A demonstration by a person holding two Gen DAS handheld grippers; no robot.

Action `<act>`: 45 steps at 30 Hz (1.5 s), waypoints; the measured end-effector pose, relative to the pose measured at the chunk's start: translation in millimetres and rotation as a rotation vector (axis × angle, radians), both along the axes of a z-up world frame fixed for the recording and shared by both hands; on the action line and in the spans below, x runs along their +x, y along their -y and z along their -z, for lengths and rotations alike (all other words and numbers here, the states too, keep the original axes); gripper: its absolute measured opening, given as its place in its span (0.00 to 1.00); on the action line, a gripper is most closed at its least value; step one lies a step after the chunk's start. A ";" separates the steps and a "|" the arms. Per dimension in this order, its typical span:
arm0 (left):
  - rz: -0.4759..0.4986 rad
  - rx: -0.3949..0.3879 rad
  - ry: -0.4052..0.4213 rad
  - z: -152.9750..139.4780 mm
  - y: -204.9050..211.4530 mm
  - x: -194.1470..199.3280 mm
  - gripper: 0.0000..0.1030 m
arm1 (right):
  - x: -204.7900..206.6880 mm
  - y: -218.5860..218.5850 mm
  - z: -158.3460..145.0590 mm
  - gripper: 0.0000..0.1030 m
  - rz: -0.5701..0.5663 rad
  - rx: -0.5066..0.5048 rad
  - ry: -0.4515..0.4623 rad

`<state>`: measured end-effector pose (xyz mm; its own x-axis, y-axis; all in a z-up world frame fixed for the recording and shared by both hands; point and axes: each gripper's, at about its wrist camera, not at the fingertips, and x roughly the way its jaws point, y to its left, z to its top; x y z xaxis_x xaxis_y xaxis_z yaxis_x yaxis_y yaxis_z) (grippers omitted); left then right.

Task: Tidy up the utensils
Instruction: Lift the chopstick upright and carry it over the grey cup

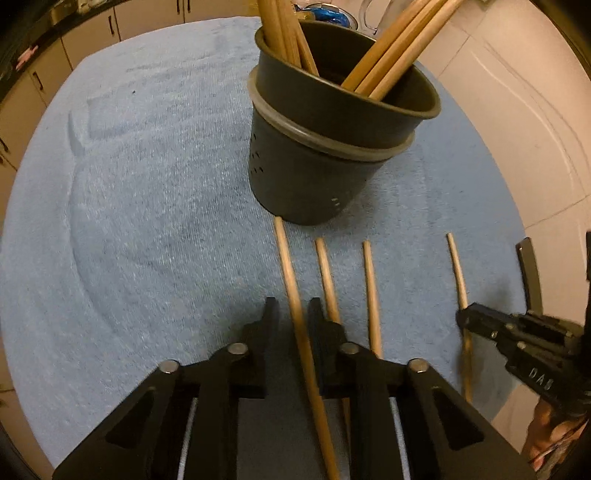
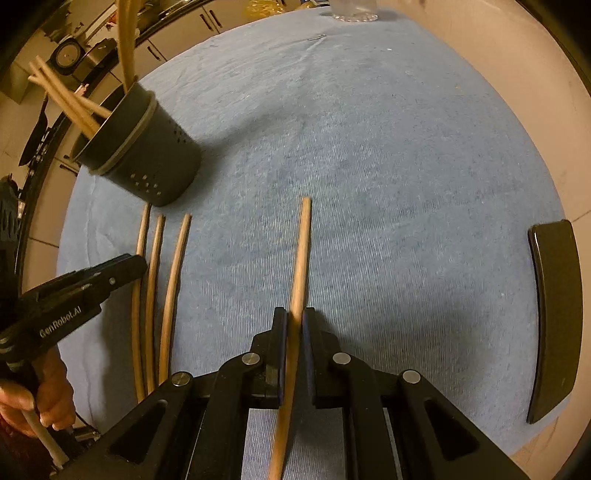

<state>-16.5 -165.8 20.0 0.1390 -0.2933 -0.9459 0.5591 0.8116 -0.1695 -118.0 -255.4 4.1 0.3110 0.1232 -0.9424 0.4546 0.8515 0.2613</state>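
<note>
A dark grey utensil holder (image 1: 325,147) with several wooden chopsticks in it stands on the blue towel (image 1: 147,221); it also shows in the right wrist view (image 2: 144,147). My left gripper (image 1: 293,314) has its fingers close around the leftmost chopstick (image 1: 288,266), which lies on the towel; a small gap shows on each side. Two more chopsticks (image 1: 371,295) lie just right of it. My right gripper (image 2: 294,325) is shut on a fourth chopstick (image 2: 301,251), apart from the others. The right gripper also shows in the left wrist view (image 1: 465,321).
A black curved object (image 2: 554,314) lies at the towel's right edge. A clear glass (image 2: 352,11) stands at the far edge. Cabinets (image 1: 44,74) lie beyond the table on the left. My left gripper appears in the right wrist view (image 2: 136,266).
</note>
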 end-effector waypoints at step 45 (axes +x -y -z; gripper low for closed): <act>-0.113 -0.258 0.268 -134.7 -78.6 -55.2 0.06 | -25.8 -35.8 -130.1 0.07 -0.032 -0.084 0.450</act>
<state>-71.7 -87.2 154.7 0.4162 -0.4854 -0.7689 0.5204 0.8206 -0.2364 -143.8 -219.6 134.1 0.6889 0.0678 -0.7217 0.2853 0.8899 0.3560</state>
